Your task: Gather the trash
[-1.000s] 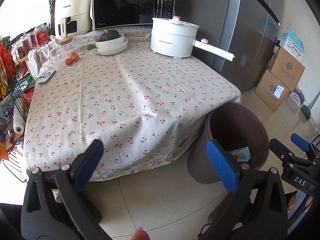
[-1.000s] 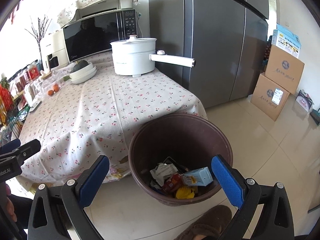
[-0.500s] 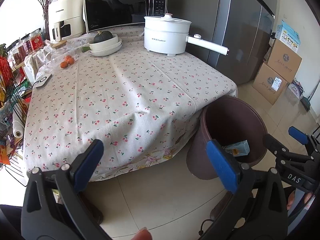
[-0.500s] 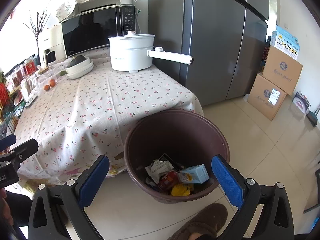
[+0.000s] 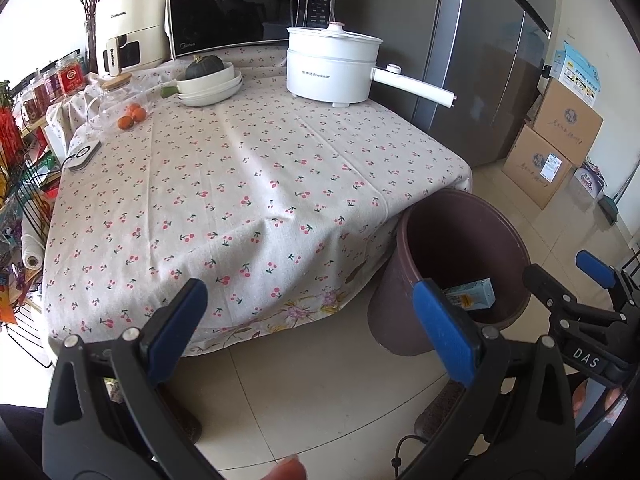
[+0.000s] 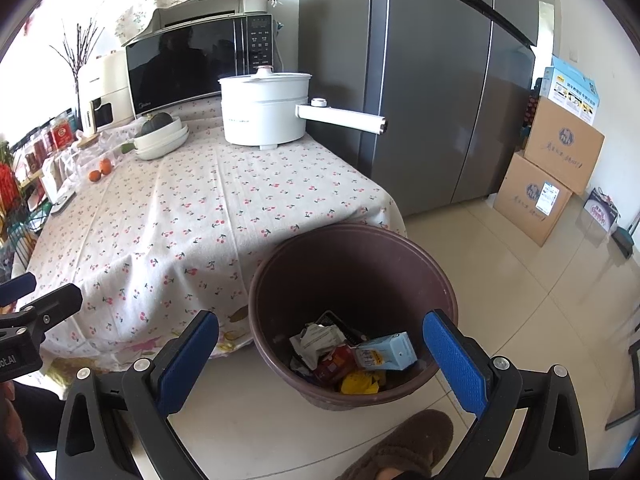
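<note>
**Both tongs empty, trash already in the bin**

The left tongs [image 5: 308,320] are wide open and hold nothing. The right tongs [image 6: 320,344] are wide open too, and also empty.

Just past the right tongs, a bit below them, stands the brown bin [image 6: 444,280] on the floor. It touches the hanging edge of the tablecloth [image 6: 192,216]. In the bin lie a blue carton [image 6: 386,352], a crumpled white wrapper [image 6: 318,338], a red packet [image 6: 334,362] and a yellow wrapper [image 6: 358,384]. From the left tongs, the bin [image 5: 404,288] sits to the right, near the right blue pad.

It looks like the job is nearly done, or done. A good way now is to look over the table before stopping, and keep both tongs open and away from the cloth so it does not get pulled.

Farther back on the table I see a white pot [image 5: 332,66], bowls [image 5: 210,88] and small oranges [image 5: 132,116]. None of these look like trash.
</note>
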Demonstrator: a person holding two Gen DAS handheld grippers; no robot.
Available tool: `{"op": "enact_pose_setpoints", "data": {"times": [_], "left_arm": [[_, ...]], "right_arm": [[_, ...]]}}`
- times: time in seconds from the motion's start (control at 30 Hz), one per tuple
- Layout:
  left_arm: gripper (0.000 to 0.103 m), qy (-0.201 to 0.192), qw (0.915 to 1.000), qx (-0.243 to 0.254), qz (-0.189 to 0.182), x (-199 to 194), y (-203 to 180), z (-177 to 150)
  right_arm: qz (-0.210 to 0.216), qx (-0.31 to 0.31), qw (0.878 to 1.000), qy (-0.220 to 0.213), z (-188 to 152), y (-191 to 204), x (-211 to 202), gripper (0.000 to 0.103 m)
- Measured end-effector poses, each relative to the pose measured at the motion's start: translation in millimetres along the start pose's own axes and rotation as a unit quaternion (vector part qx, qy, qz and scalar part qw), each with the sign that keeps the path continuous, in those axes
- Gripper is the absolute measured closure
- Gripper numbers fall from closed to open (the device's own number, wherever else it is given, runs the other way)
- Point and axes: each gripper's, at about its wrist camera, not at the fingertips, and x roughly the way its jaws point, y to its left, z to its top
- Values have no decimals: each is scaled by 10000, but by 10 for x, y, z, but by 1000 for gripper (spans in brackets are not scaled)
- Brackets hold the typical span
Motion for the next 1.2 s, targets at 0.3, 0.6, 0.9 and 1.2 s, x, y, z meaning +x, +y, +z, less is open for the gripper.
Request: {"op": "enact_pose_setpoints", "data": {"times": [0.3,0.6,0.9,1.2], "left_arm": [[1,6,10000,-41,14,-6,-5,-6],[1,-82,9999,-81,-7,-48,-21,0],[1,-131,9998,-87,84,-70,-53,5],[1,-35,9999,-101,66,-32,-86,-8]], "right_arm": [[-32,3,10000,-71,8,-14,-10,0],[-39,-10,10000,-67,3,-19,-6,0],[-34,-7,10000,-89,0,-24,-1,0],[-23,-13,9999,-100,-2,-31,-2,0]]}}
